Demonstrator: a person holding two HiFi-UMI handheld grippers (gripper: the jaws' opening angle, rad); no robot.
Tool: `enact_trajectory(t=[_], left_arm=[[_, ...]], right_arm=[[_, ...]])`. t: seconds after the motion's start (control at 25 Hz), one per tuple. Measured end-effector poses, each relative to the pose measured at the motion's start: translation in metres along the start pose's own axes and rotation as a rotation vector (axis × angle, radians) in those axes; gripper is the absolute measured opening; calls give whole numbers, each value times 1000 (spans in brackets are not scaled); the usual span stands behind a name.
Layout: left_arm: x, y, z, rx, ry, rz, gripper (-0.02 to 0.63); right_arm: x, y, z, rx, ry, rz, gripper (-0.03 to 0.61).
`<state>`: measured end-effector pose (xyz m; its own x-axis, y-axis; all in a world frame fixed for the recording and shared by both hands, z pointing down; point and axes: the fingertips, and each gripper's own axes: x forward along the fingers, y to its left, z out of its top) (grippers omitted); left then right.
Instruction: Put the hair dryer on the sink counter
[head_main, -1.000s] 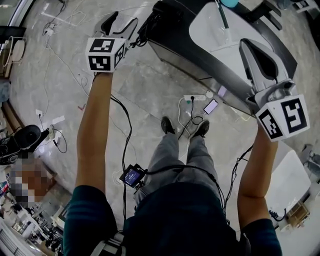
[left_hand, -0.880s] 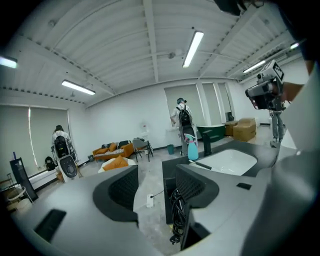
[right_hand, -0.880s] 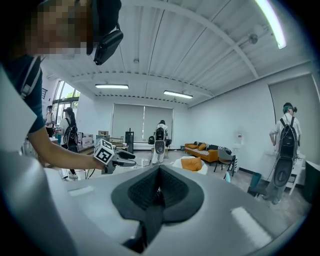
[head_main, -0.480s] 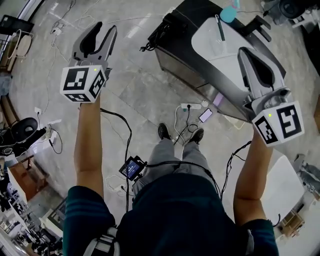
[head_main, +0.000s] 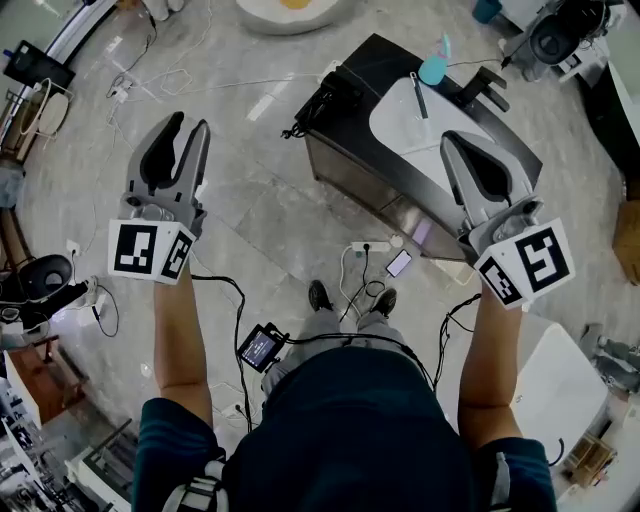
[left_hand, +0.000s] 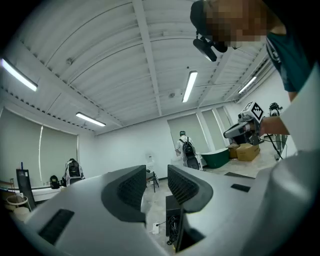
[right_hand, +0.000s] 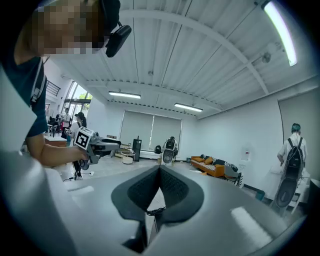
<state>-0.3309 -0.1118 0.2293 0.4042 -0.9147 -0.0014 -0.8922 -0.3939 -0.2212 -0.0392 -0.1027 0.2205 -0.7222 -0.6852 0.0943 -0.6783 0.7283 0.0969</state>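
Note:
The black hair dryer (head_main: 335, 88) lies on the left end of the black sink counter (head_main: 352, 165), and its cord hangs over the edge. No gripper touches it. My left gripper (head_main: 190, 122) is held over the floor, well to the left of the counter. Its jaws have just been closing; in the left gripper view a narrow gap remains at the left gripper (left_hand: 156, 175), with nothing in it. My right gripper (head_main: 452, 138) hovers by the white basin (head_main: 395, 130). The right gripper (right_hand: 160, 167) has its pads meeting at the tips and holds nothing.
A black faucet (head_main: 487, 88) and a teal object (head_main: 433, 70) are at the counter's far side. A power strip (head_main: 370, 245), a phone (head_main: 398, 263) and loose cables lie on the floor by my feet (head_main: 320, 295). A person with a backpack (left_hand: 187, 150) stands across the room.
Both grippers have drawn back from the counter towards me. The left one left the counter's left end, where the hair dryer lies, and its jaws narrowed.

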Motion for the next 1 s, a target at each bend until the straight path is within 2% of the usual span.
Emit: enact_trajectory(t=[0.2, 0.44, 0.68, 1.0], left_arm=[[-36, -17, 32, 39, -21, -28, 135], [-71, -43, 57, 161, 19, -86, 135], [-92, -60, 72, 148, 33, -97, 134], [-106, -68, 82, 126, -16, -125, 127]], right_arm=[[-15, 19, 26, -27, -22, 11, 8], [-42, 39, 52, -55, -56, 2, 8], [-66, 52, 62, -105, -49, -23, 8], [-83, 56, 65, -110, -54, -48, 8]])
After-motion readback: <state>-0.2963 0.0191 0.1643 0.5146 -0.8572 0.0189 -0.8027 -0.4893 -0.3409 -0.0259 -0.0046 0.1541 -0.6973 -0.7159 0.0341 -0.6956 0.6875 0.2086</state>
